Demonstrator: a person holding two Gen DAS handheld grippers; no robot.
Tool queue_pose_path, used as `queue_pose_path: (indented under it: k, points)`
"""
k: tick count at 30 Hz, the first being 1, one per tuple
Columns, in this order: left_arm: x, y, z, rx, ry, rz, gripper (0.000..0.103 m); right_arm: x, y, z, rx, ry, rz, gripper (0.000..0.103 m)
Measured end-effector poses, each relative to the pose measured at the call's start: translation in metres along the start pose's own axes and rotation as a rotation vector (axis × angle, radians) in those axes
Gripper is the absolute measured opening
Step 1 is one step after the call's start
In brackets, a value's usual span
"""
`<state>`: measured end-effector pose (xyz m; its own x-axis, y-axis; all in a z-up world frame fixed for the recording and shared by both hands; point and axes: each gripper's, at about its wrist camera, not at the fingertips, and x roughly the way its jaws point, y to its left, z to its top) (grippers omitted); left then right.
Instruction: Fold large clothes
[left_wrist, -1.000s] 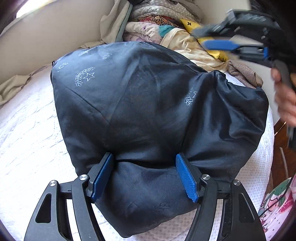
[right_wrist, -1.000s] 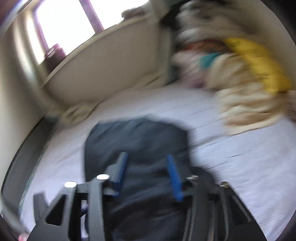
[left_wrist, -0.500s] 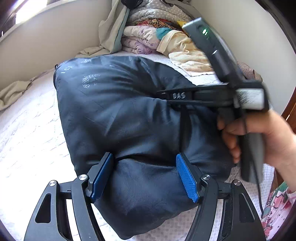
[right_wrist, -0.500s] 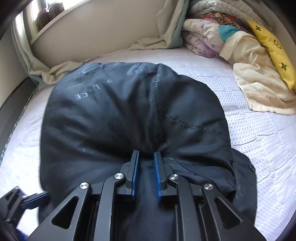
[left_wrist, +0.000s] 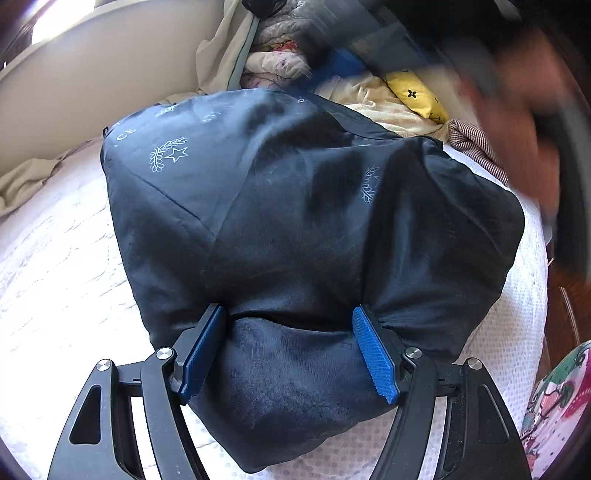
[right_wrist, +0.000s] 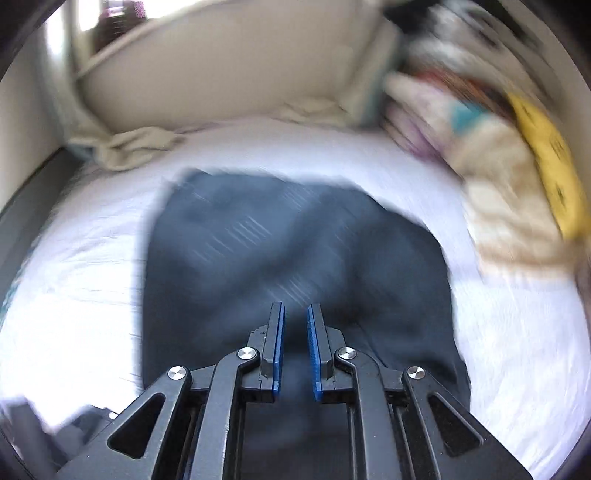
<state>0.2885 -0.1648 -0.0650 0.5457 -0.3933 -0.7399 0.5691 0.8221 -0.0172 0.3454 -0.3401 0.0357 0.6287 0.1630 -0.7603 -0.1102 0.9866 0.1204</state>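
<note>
The dark navy padded jacket (left_wrist: 295, 229) lies bunched on the white bed (left_wrist: 55, 280), its puffy hem squeezed by the left gripper (left_wrist: 291, 354) while the right gripper (right_wrist: 295, 347), nearly closed and empty, hovers above; soft, slippery, best pinched at seams.

You have a bed (left_wrist: 55, 266) under you, covered in a white, dotted, textured sheet (right_wrist: 517, 332), and the dark navy garment (left_wrist: 303, 206) with its pale wreath-and-star prints lies bunched in the middle of it. At the far end a heap of bedding and clothes (left_wrist: 373, 99) sits on the sheet, with a yellow piece (left_wrist: 415, 98) marked with black crosses on top and a small-checked cloth (left_wrist: 476, 144) just beside it. Along the far left edge, against the curved wall, you can see a crumpled beige cloth (right_wrist: 136, 147).
</note>
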Motion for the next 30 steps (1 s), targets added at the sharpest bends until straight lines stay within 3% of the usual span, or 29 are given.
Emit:
queue_pose_path:
  k: [2, 4, 8, 14, 18, 22, 30]
  points:
    - [0.001, 0.000, 0.003, 0.000, 0.001, 0.000, 0.074, 0.006, 0.031, 0.030, -0.085, 0.046, 0.130, 0.008]
    - [0.001, 0.000, 0.003, 0.001, 0.000, 0.000, 0.074, 0.025, 0.064, 0.051, -0.189, 0.102, 0.178, 0.008]
    - [-0.001, 0.003, 0.003, 0.000, 0.002, -0.015, 0.074, 0.079, 0.094, 0.061, -0.286, 0.220, 0.135, 0.008]
    - [0.004, 0.017, 0.007, -0.046, 0.005, -0.060, 0.074, 0.142, 0.070, 0.044, -0.242, 0.332, 0.012, 0.002]
    - [0.008, 0.017, 0.009, -0.051, 0.004, -0.053, 0.074, 0.175, 0.058, 0.031, -0.226, 0.323, -0.080, 0.000]
    - [0.013, 0.023, 0.007, -0.058, 0.001, -0.055, 0.074, 0.196, 0.064, 0.025, -0.255, 0.333, -0.120, 0.000]
    - [0.013, 0.023, 0.008, -0.068, 0.013, -0.066, 0.078, 0.198, 0.045, 0.027, -0.152, 0.256, -0.057, 0.000]
